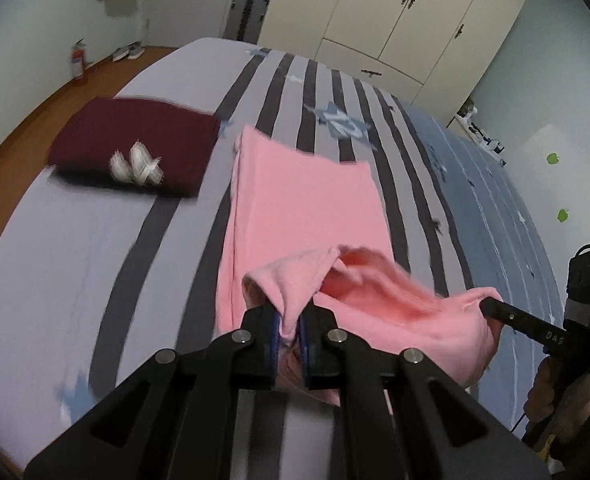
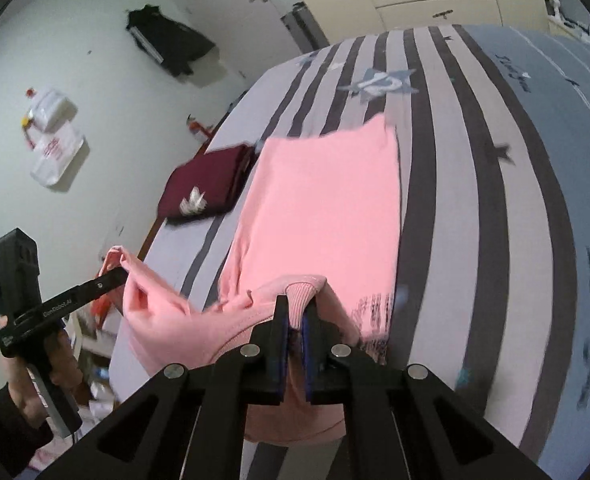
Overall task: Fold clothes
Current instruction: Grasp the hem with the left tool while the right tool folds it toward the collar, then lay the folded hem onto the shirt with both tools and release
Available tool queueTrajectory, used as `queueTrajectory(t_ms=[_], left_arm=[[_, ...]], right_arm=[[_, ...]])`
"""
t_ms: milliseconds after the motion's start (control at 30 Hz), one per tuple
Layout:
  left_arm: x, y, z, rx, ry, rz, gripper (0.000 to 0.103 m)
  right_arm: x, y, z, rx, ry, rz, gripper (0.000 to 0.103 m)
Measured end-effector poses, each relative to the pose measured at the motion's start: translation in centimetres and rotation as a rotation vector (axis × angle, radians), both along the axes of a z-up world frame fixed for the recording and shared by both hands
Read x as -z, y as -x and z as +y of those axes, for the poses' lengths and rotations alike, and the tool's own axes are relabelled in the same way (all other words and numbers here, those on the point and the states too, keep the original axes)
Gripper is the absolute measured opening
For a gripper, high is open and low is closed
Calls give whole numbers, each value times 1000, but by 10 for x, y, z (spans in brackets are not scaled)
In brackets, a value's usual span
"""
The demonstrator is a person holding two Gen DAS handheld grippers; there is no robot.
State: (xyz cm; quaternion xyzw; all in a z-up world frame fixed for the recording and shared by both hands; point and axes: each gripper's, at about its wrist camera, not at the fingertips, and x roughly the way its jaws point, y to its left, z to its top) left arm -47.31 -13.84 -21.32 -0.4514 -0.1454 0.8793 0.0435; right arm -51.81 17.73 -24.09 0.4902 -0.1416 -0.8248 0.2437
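Your left claw (image 1: 289, 322) and right claw (image 2: 293, 322) each pinch the pink top's (image 1: 303, 204) near edge. Its length runs away from you across the bed (image 1: 75, 248), so the fold goes forward.

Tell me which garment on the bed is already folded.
The maroon garment with the white emblem: it lies as a compact folded block, apart from the grippers. The pink garment lies partly spread.

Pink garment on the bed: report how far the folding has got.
Done: a maroon garment lies folded on the striped bed. In hand: the left claw and right claw are each shut on a near corner of the pink garment, lifted off the bed. Left: carry that edge over the flat far part and smooth it.
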Motion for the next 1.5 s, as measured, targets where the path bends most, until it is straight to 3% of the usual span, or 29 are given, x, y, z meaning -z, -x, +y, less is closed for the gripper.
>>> queueTrajectory(t_ms=[167, 267, 433, 533, 567, 633, 667, 700, 733, 767, 867, 967, 1067, 1333, 1500], left_arm=[[43, 118, -18, 67, 19, -45, 6], [69, 162, -17, 109, 48, -98, 6], [126, 203, -21, 127, 62, -202, 6], [133, 202, -34, 88, -18, -204, 9], [130, 197, -34, 87, -16, -188, 11], [122, 186, -36, 81, -17, -161, 33], [117, 180, -38, 76, -20, -148, 53], [112, 173, -40, 72, -24, -135, 60], [104, 166, -42, 71, -37, -113, 60], [97, 159, -44, 71, -47, -91, 60], [87, 133, -31, 135, 48, -40, 59], [97, 116, -4, 216, 162, -39, 30], [115, 106, 22, 269, 238, -72, 15], [151, 127, 39, 248, 200, -114, 15], [133, 162, 39, 237, 188, -61, 15]], right_arm=[[29, 97, -4, 67, -9, -29, 5], [54, 141, -10, 76, -27, -62, 5], [107, 194, -16, 79, -69, -149, 7], [132, 207, -15, 78, -97, -195, 20], [131, 206, -11, 81, -96, -182, 31], [122, 200, 0, 87, -74, -133, 41], [116, 195, 7, 92, -64, -109, 45], [110, 191, 13, 98, -60, -87, 47], [105, 185, 17, 99, -69, -64, 49], [100, 177, 20, 93, -85, -40, 49], [90, 149, 19, 30, -104, 14, 49], [91, 119, 3, -46, -142, 41, 49], [105, 96, -18, -101, -169, 26, 49], [144, 108, -41, -93, -166, -19, 49], [132, 140, -43, -61, -137, 31, 49]])
